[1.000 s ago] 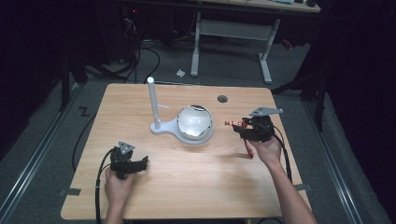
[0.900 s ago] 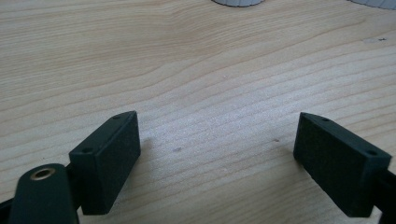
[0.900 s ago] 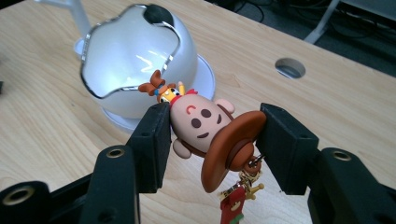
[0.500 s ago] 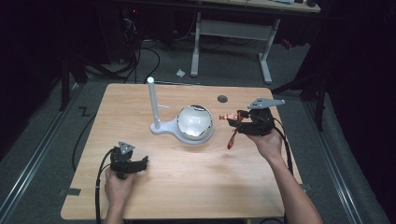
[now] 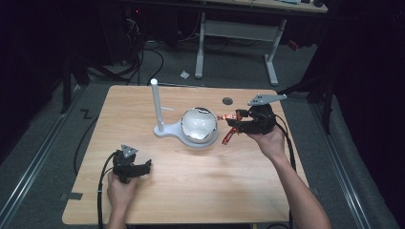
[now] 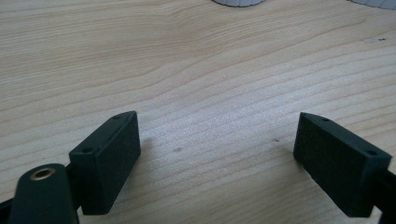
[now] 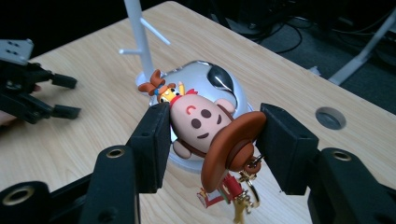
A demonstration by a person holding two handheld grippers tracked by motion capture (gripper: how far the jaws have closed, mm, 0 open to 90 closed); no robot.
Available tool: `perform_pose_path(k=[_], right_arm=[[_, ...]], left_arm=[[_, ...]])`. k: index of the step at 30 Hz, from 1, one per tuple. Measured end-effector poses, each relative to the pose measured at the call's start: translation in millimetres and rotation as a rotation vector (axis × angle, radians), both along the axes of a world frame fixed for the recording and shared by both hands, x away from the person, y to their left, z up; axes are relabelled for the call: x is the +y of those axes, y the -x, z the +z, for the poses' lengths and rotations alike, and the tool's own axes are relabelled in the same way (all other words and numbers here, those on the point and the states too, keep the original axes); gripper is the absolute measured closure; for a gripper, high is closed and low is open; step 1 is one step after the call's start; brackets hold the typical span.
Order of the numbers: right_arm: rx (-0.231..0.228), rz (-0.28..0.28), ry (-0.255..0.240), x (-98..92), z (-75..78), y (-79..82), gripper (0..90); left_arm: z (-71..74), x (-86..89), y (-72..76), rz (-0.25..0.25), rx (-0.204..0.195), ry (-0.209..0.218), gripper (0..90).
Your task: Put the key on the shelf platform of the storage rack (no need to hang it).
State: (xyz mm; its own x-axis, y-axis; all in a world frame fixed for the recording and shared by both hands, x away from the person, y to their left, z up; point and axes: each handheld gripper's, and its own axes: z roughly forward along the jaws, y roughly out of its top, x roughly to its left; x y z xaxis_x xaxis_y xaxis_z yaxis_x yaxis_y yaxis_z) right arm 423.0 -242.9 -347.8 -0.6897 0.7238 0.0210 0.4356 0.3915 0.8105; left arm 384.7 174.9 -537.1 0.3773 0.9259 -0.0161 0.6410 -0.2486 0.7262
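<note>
Raised and carried toward the white stand (image 5: 191, 128) since the earlier frames is the right gripper (image 5: 241, 122); a cowboy keychain figure (image 7: 205, 128) is clamped between its jaws, hat brim against one pad, keyring dangling below; the figure is now held just beside the stand's glossy dome (image 5: 199, 125), where before it sat lower and farther right; a hanging on the post (image 5: 155, 105) is judged likely; the left gripper (image 5: 135, 167) is unmoved, jaws spread wide over bare table (image 6: 210, 70).
</note>
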Motion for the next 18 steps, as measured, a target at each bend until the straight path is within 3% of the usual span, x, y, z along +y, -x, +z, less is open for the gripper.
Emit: perform_pose_path(k=[18], right_arm=[[-0.022, 0.109, -0.040, 40.6, 37.7, -15.8, 46.1]], left_arm=[[0.0, 0.0, 0.0, 0.000, 0.000, 0.000, 15.0]])
